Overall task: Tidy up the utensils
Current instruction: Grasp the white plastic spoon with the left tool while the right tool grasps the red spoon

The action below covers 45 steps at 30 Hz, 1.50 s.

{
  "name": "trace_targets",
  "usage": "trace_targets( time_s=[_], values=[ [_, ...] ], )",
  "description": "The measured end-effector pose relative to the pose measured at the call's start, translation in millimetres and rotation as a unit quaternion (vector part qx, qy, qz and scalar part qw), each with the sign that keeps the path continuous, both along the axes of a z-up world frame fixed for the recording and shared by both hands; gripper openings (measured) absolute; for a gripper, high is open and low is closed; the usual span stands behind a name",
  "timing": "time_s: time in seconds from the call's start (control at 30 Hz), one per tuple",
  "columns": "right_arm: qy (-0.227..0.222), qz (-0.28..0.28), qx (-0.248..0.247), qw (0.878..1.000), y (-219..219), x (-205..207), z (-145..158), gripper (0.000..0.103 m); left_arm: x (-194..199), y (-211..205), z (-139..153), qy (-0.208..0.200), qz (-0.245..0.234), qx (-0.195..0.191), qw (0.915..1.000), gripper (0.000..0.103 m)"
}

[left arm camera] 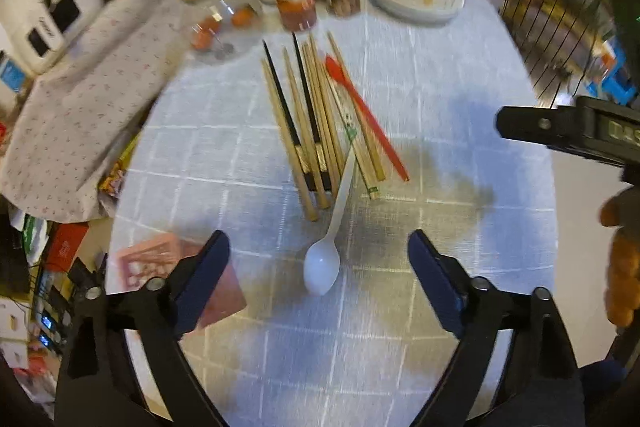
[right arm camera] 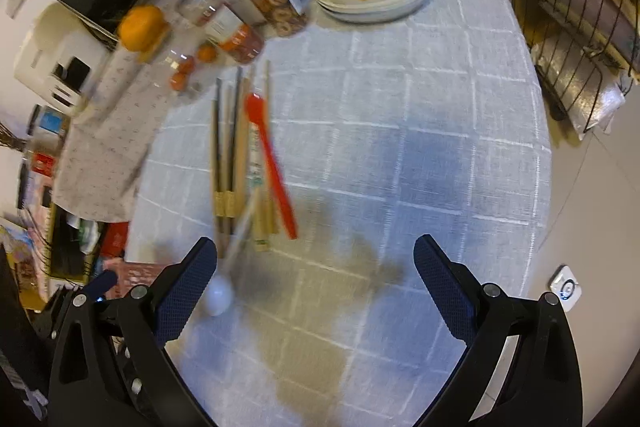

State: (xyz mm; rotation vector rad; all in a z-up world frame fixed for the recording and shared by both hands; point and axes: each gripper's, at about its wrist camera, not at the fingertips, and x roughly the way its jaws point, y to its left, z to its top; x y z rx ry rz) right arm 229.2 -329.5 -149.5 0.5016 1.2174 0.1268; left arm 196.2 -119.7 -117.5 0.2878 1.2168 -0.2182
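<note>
White spoon (left arm camera: 326, 247) lies lengthwise (bowl nearest), handle toward chopsticks (left arm camera: 316, 119).

You have one white spoon (left arm camera: 322, 267), one red spoon (left arm camera: 362, 111), two black-tipped chopsticks (left arm camera: 280, 95) and several wooden chopsticks (left arm camera: 320, 107), blurred beyond counting.

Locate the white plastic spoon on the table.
In the left wrist view, the white plastic spoon lies centre-frame on the checked tablecloth, bowl nearest the camera, handle meeting the wooden chopsticks.
</note>
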Motion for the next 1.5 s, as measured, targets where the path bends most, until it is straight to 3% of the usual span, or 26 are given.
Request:
trace_targets(
  time_s=[0.2,0.33,0.43,0.73,0.77,0.83,1.0,1.27,1.5],
  values=[
    [-0.006,0.012,-0.006,1.000,-4.3,7.2,-7.1,0.091,9.5,3.0,-41.0,0.042,0.015,0.016,0.9989,0.070],
    [-0.013,0.016,0.010,1.000,-1.0,14.4,-6.7,0.083,4.7,2.8,-49.3,0.040,0.017,0.033,0.9985,0.070],
    [-0.015,0.026,0.003,1.000,6.8,18.4,-8.9,0.078,-7.9,0.1,-56.5,0.052,0.004,0.025,0.9983,0.070],
    [-0.017,0.049,-0.014,0.999,22.3,23.8,-16.6,0.062,-3.6,2.5,-83.2,0.054,0.004,0.064,0.9965,0.069],
    [-0.018,0.053,-0.015,0.998,23.9,24.5,-17.9,0.060,-3.0,3.3,-85.8,0.057,0.003,0.064,0.9963,0.067],
    [-0.018,0.058,-0.020,0.998,26.9,26.6,-22.3,0.056,-4.4,6.3,-91.2,0.073,0.004,0.050,0.9960,0.042],
    [-0.016,0.074,-0.028,0.997,33.7,40.7,-36.5,0.049,-9.3,12.7,-86.6,0.089,0.012,0.006,0.9960,0.007],
    [-0.025,0.097,-0.050,0.994,54.0,87.1,-46.0,0.048,-10.1,24.0,-76.0,0.098,0.010,-0.036,0.9945,0.003],
    [-0.035,0.117,-0.062,0.991,65.3,134.5,-48.7,0.032,-17.3,20.7,-65.2,0.089,-0.007,-0.044,0.9950,0.002]
  ],
)
